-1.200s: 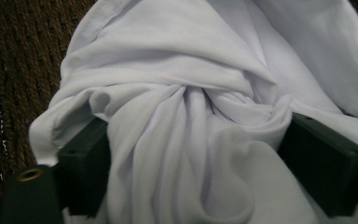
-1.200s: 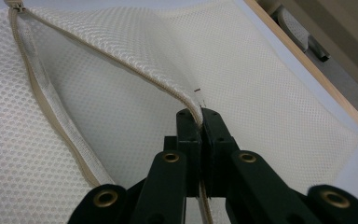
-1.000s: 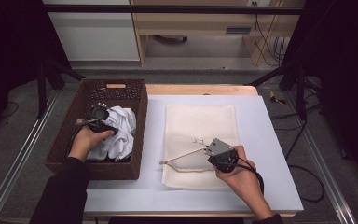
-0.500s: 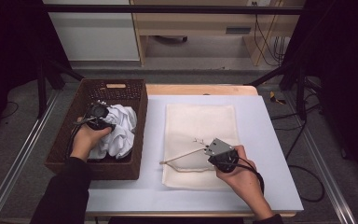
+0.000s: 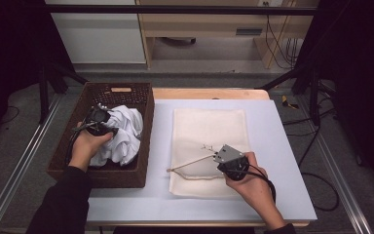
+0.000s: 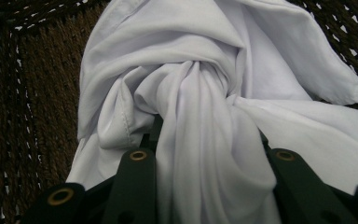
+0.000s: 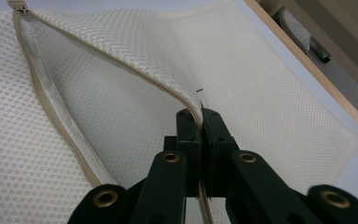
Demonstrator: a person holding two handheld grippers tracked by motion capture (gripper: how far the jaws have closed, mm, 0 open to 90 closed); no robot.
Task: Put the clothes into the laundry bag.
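Left gripper (image 5: pixel 99 118), fingers just closed on the shirt (image 6: pixel 200 116) in the basket (image 5: pixel 73 165); right gripper (image 7: pixel 200 114) pinches the mesh bag (image 7: pixel 279 88) open on the bench (image 5: pixel 282 146), loading yet to come.

White cloth (image 6: pixel 205 116) bunched between the left gripper's (image 6: pixel 209 154) jaws hides their tips. Its folds cover most of the basket (image 5: pixel 68 165) floor. The mesh bag's (image 7: pixel 270 84) near end runs off the right gripper view's bottom edge.

I can read no text, label, brand or number anywhere here. The small light tag on the basket (image 5: pixel 121 89) rim is too small to read.
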